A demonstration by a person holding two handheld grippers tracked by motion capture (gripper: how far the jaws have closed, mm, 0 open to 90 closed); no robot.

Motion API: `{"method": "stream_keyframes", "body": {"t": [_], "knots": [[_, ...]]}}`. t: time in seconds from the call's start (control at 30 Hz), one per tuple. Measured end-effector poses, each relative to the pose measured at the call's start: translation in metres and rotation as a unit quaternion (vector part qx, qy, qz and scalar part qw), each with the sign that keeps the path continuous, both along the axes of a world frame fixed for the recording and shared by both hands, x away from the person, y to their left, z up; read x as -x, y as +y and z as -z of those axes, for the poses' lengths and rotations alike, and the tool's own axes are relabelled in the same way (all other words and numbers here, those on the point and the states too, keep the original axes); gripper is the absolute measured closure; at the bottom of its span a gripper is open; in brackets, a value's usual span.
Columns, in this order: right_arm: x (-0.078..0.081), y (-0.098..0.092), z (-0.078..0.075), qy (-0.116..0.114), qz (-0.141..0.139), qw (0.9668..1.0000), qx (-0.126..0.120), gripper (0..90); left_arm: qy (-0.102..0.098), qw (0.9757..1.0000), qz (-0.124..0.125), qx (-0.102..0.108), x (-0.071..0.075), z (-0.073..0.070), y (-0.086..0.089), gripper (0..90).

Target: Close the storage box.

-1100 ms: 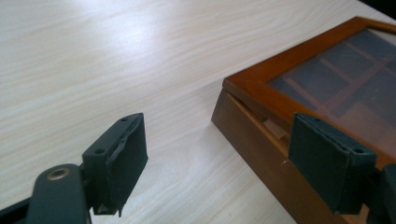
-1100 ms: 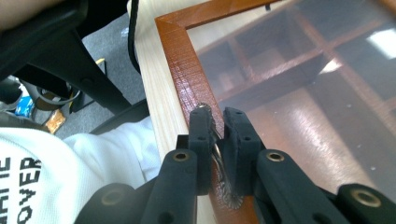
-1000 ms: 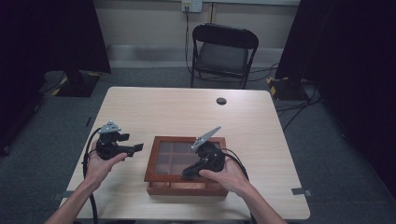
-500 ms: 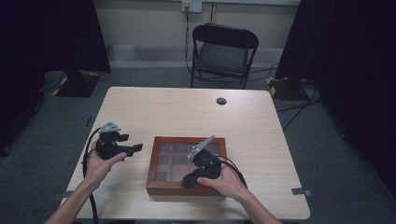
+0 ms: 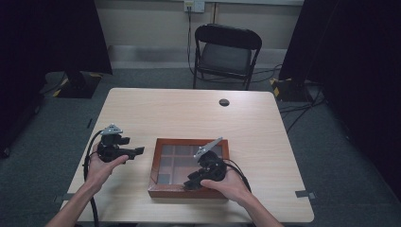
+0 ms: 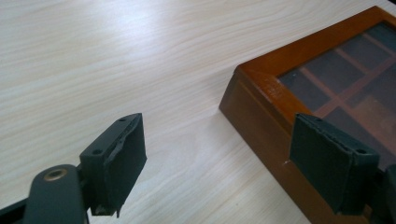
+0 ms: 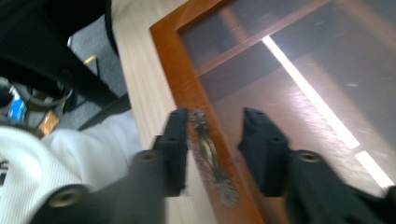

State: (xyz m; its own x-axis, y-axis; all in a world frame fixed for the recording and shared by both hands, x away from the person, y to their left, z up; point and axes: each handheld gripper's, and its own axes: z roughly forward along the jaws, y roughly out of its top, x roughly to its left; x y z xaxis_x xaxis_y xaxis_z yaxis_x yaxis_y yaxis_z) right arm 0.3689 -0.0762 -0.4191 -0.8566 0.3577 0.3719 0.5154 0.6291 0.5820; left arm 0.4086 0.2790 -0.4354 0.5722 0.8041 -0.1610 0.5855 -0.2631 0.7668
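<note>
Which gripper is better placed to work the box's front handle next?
Right. The right gripper straddles the metal handle on the wooden box, pads not pressing it; its jaws have just been opening. The left gripper hangs open beside the box's left side, over the table.

You're looking at a shallow reddish-brown wooden box (image 5: 163, 191) with a closed glass-paned lid over dark compartments, lying flat near the table's 6 o'clock edge, its small metal handle (image 7: 210, 154) facing 6 o'clock.

Wooden box (image 5: 189, 168) on table (image 5: 179, 113) near front edge — chair (image 5: 226, 52) behind the table
</note>
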Motion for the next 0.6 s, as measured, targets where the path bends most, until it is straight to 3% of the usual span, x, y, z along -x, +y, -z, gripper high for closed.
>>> {"method": "stream_keyframes", "body": {"t": [0.07, 0.17, 0.2, 0.23, 0.33, 0.37, 0.4, 0.43, 0.5, 0.53, 0.57, 0.6], "knots": [[-0.002, -0.017, -0.008, -0.017, 0.039, 0.9990, -0.013, 42.8, 0.008, 0.9999, -0.007, 0.002, -0.002, 0.003, 0.003, 18.2], [-0.007, -0.040, -0.014, -0.036, 0.096, 0.9946, -0.017, 34.6, 0.017, 0.9998, -0.010, 0.005, -0.004, 0.005, 0.005, 17.1], [-0.007, -0.040, -0.014, -0.036, 0.096, 0.9946, -0.017, 34.6, 0.017, 0.9998, -0.010, 0.005, -0.004, 0.005, 0.005, 16.9], [-0.012, -0.057, -0.018, -0.048, 0.132, 0.9899, -0.018, 29.9, 0.020, 0.9997, -0.013, 0.005, -0.005, 0.006, 0.005, 16.8], [-0.019, -0.085, -0.019, -0.061, 0.182, 0.9813, -0.013, 22.4, 0.024, 0.9996, -0.015, 0.007, -0.006, 0.007, 0.006, 16.7], [-0.021, -0.095, -0.019, -0.063, 0.200, 0.9777, -0.014, 20.5, 0.033, 0.9992, -0.020, 0.007, -0.007, 0.009, 0.006, 16.8], [-0.021, -0.095, -0.019, -0.063, 0.200, 0.9777, -0.014, 20.5, 0.033, 0.9992, -0.020, 0.007, -0.007, 0.009, 0.006, 16.8], [-0.024, -0.114, -0.016, -0.072, 0.234, 0.9696, -0.009, 13.9, 0.035, 0.9992, -0.019, 0.005, -0.007, 0.010, 0.007, 16.7], [-0.026, -0.130, -0.011, -0.083, 0.263, 0.9611, 0.011, 15.6, 0.048, 0.9986, -0.023, -0.003, -0.009, 0.013, 0.008, 16.5], [-0.026, -0.130, -0.011, -0.083, 0.263, 0.9611, 0.011, 15.6, 0.048, 0.9986, -0.023, -0.003, -0.009, 0.013, 0.008, 16.5], [-0.029, -0.148, -0.002, -0.077, 0.298, 0.9512, 0.016, 14.9, 0.052, 0.9983, -0.025, -0.003, -0.010, 0.015, 0.007, 16.4], [-0.030, -0.154, 0.002, -0.075, 0.311, 0.9473, 0.013, 14.8, 0.052, 0.9983, -0.025, -0.003, -0.010, 0.015, 0.007, 15.9]]}}
